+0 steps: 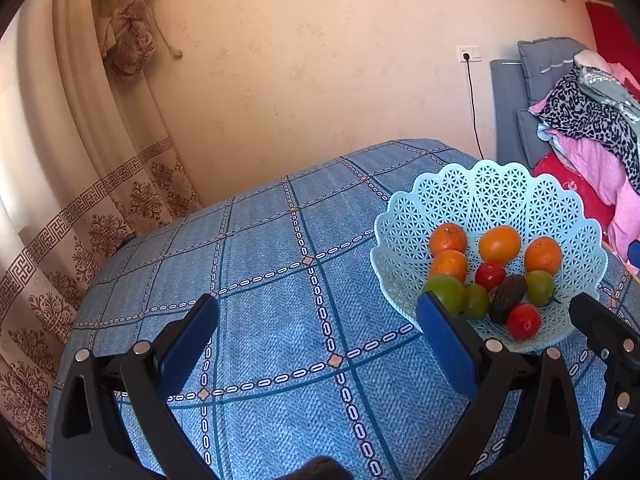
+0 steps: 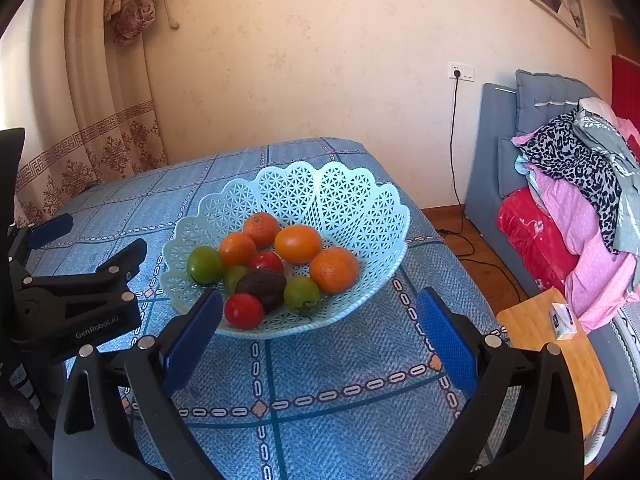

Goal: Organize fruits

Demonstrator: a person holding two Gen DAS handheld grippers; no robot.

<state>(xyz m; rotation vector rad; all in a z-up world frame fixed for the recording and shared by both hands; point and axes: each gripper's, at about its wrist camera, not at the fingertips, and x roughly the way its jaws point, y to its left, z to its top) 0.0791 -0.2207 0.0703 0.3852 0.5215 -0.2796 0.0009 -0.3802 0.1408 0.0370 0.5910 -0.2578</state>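
Observation:
A pale blue lattice fruit basket (image 2: pixel 352 196) stands on the blue patterned tablecloth (image 2: pixel 328 364). It holds several oranges (image 2: pixel 298 243), green fruits (image 2: pixel 205 265), two red fruits (image 2: pixel 243 311) and a dark brown fruit (image 2: pixel 262 285). My right gripper (image 2: pixel 318 322) is open and empty, just in front of the basket's near rim. My left gripper (image 1: pixel 318 330) is open and empty over bare cloth, left of the basket (image 1: pixel 496 192); it also shows at the left of the right wrist view (image 2: pixel 92 240).
A curtain (image 1: pixel 80 184) hangs at the table's far left. A grey sofa with piled clothes (image 2: pixel 580 184) stands to the right. A small wooden side table (image 2: pixel 556 356) with a white box sits by the table's right edge. A cable hangs from a wall socket (image 2: pixel 460 72).

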